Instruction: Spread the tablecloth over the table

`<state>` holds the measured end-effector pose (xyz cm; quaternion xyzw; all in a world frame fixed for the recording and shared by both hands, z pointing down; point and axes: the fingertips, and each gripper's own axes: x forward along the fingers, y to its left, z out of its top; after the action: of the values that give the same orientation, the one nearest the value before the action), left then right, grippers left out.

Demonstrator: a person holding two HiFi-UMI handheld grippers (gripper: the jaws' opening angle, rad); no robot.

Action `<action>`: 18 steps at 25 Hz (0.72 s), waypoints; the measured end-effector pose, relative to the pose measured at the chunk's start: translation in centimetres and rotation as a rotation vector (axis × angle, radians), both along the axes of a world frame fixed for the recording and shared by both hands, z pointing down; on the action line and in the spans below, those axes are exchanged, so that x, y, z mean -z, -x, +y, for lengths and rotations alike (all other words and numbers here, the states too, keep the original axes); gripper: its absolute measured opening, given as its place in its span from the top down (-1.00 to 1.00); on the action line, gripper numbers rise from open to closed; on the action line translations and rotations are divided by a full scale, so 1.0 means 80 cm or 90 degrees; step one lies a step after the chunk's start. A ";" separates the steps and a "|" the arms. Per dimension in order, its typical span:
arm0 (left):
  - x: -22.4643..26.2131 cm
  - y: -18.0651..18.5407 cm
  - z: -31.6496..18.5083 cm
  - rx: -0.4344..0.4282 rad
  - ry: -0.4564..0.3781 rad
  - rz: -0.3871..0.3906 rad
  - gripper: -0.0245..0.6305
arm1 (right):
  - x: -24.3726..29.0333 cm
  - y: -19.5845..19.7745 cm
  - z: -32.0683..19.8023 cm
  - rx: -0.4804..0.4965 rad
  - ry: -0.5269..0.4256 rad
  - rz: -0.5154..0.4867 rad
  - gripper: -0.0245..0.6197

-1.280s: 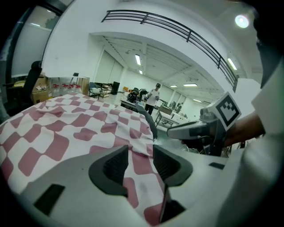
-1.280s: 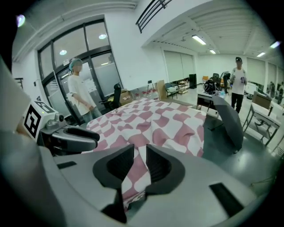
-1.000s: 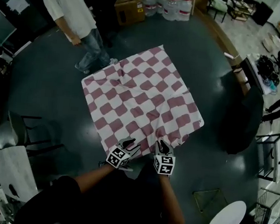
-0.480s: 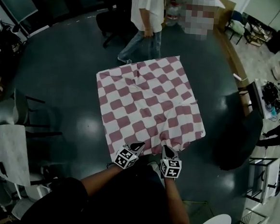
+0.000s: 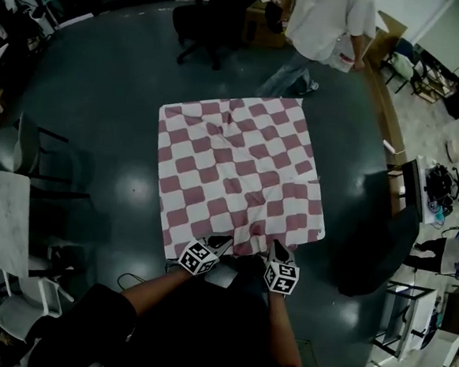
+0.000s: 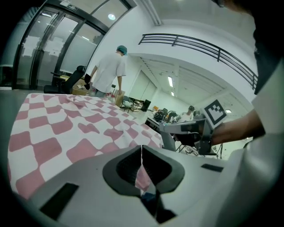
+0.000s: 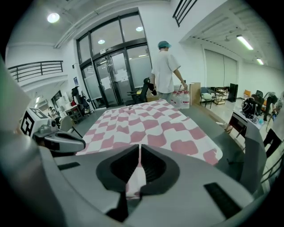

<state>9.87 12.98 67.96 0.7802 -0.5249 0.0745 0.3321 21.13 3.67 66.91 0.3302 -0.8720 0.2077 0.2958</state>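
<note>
A red-and-white checked tablecloth (image 5: 239,168) lies over a square table, wrinkled near its middle. Both grippers are at its near edge, side by side. My left gripper (image 5: 222,241) is shut on the cloth's hem; in the left gripper view a fold of pink cloth (image 6: 143,176) is pinched between the closed jaws (image 6: 141,153). My right gripper (image 5: 277,246) has just been closing and is shut on the same edge. A strip of the cloth (image 7: 136,179) runs down between its jaws (image 7: 140,153).
A person in a white shirt (image 5: 329,20) walks past the table's far side. Grey and white chairs (image 5: 16,178) stand at the left. A dark bulky shape (image 5: 374,253) sits by the table's right corner. An office chair (image 5: 210,23) and boxes stand beyond.
Both grippers have closed on the cloth's near edge and shifted slightly along it. The person behind the table has walked from left to right. The head view has swung, so the table now looks squarer.
</note>
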 end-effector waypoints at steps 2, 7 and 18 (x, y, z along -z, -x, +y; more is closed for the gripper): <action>-0.012 -0.012 -0.023 0.023 0.012 -0.014 0.86 | -0.013 -0.018 -0.038 0.026 -0.001 0.018 0.84; -0.054 -0.021 -0.079 0.110 0.083 -0.050 0.86 | -0.051 -0.087 -0.130 0.054 0.011 0.063 0.84; -0.081 -0.062 -0.158 0.190 0.122 -0.076 0.86 | -0.137 -0.107 -0.188 0.186 0.093 0.120 0.84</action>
<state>14.80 0.32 74.42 0.6526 -0.6443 0.1203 0.3801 29.69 -11.41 77.87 0.1955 -0.8616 0.1937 0.4265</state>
